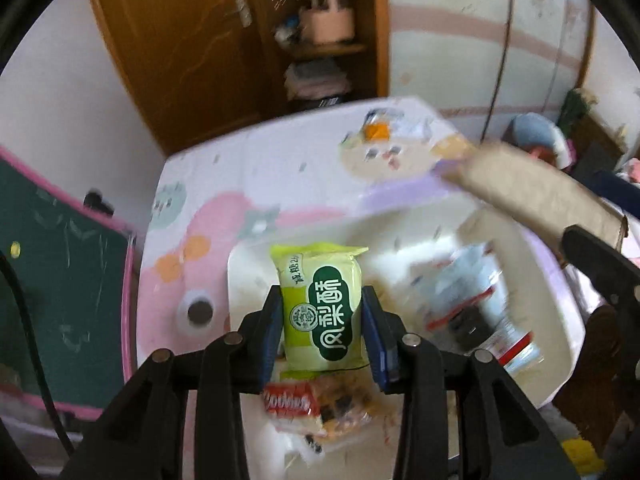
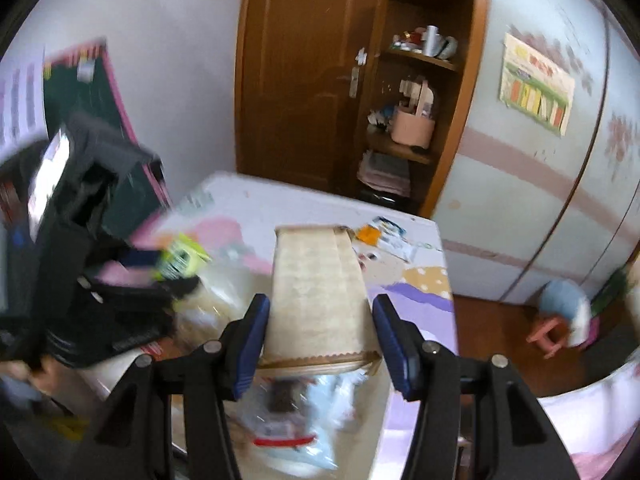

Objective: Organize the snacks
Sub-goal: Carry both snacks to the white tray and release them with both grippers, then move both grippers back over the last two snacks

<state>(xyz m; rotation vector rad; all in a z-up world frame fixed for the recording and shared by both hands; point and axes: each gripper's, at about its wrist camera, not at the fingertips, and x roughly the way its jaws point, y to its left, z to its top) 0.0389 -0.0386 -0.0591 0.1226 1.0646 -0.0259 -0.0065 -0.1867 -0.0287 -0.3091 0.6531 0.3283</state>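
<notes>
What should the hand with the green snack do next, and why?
Probably lower the green snack into the white tray and let go. The left gripper is shut on it right above the tray, where a cookie pack already lies. The right gripper holds a tan packet, so it is busy.

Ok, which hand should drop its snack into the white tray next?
Left. The left gripper holds the green pastry packet directly above the white tray. The right gripper holds a tan packet nearer the tray's edge.
</notes>
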